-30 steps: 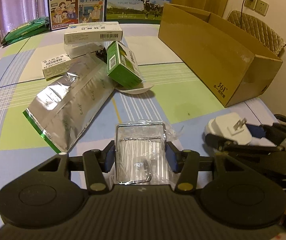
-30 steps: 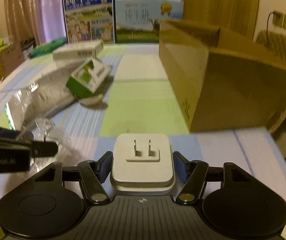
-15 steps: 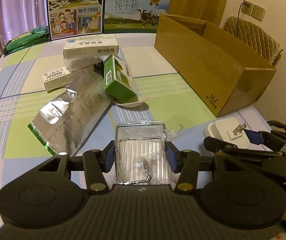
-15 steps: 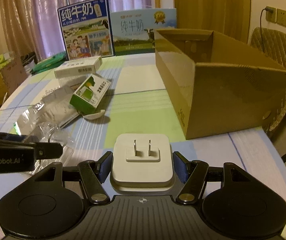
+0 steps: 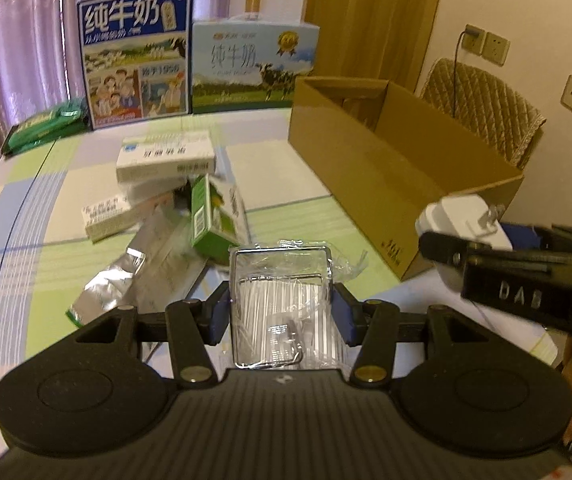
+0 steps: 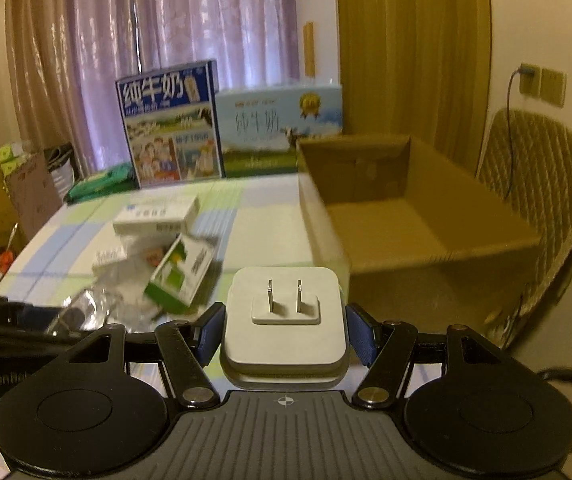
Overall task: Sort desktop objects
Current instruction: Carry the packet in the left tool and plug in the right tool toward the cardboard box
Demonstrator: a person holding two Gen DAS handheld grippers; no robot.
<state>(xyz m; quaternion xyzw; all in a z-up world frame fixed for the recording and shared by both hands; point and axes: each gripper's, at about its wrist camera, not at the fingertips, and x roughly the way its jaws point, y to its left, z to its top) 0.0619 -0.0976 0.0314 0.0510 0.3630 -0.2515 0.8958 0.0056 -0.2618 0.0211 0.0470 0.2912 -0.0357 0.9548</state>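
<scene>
My left gripper (image 5: 281,314) is shut on a wire rack in clear plastic wrap (image 5: 282,300), held above the table. My right gripper (image 6: 285,330) is shut on a white plug adapter (image 6: 285,316), prongs facing forward; the same adapter (image 5: 462,216) shows at the right of the left wrist view. An open cardboard box (image 6: 402,216) stands ahead and right of the adapter; the box (image 5: 398,160) looks bare inside. On the table lie a green carton (image 5: 216,220), white medicine boxes (image 5: 166,158) and a silver foil pouch (image 5: 134,276).
Two milk cartons (image 5: 138,56) stand at the table's far edge, with green packets (image 5: 46,124) to their left. A quilted chair (image 6: 542,184) sits behind the box beside wall sockets (image 5: 494,46). Cardboard boxes (image 6: 14,200) stand off the table's left side.
Both grippers have risen with their loads; the table and clutter now sit lower and farther. The right gripper now looks down into the open box.
</scene>
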